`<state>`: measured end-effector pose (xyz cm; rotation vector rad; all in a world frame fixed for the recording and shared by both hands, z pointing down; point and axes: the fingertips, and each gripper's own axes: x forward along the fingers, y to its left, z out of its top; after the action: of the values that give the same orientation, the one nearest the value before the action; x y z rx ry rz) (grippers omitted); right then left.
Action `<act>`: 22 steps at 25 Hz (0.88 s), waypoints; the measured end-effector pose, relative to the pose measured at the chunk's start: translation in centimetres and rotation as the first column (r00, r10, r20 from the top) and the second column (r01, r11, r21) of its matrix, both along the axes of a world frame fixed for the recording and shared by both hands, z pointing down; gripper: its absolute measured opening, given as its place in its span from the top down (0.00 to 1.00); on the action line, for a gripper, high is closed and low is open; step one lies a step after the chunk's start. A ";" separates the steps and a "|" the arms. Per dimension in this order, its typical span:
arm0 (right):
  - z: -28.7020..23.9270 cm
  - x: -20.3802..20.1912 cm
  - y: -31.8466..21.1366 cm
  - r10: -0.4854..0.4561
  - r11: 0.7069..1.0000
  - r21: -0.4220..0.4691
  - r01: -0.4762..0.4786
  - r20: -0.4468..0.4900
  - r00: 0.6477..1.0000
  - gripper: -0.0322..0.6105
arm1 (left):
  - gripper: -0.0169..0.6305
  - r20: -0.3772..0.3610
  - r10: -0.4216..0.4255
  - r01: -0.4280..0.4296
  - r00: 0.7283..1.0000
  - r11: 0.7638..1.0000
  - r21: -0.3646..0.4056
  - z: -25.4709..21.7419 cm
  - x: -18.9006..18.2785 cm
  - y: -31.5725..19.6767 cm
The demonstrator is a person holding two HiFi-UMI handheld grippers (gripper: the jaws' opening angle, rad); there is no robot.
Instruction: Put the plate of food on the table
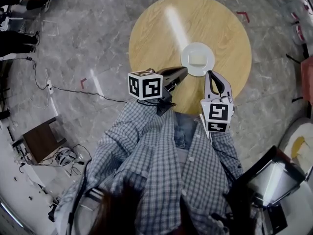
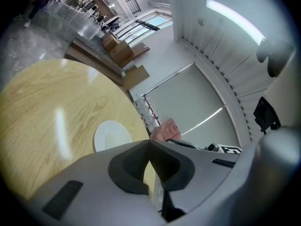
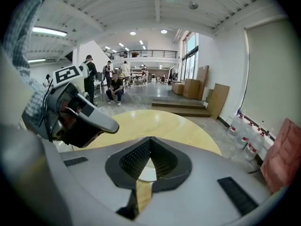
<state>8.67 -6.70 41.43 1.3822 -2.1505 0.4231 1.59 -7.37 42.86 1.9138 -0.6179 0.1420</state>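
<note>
Now plate (image 1: pixel 207 66) (food (image 1: pixel 198 58)) on table (image 1: pixel 156 33), L gripper (image 1: pixel 183 72), R gripper (image 1: pixel 210 74) closed

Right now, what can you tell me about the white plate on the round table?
The plate is round, white and glossy, with a broad rim. It lies flat on the wooden table. A pale squarish piece of food sits at its centre. The left claw and right claw hang shut by its near edge, neither gripping it.

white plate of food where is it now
Head view: the white round plate sits on the near half of the round wooden table, just beyond and between the left claw and right claw.
</note>
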 end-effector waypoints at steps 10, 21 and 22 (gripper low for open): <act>-4.7 3.0 -1.1 0.084 0.989 0.103 -0.106 0.195 0.977 0.94 | 0.96 -0.002 -0.031 0.031 1.000 0.985 0.169 -4.9 0.5 -1.8; -9.5 4.2 -1.8 0.091 0.967 0.204 -0.153 0.282 0.955 0.94 | 0.96 0.043 -0.032 0.019 0.999 0.964 0.267 -9.1 0.1 -2.7; -9.9 4.2 -1.9 0.089 0.965 0.212 -0.155 0.289 0.953 0.94 | 0.96 0.046 -0.032 0.019 0.998 0.961 0.274 -9.5 0.1 -2.7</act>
<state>12.85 -8.64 31.52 1.6790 -2.4101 0.4466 1.65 -10.06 33.41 2.1736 -0.7257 0.0911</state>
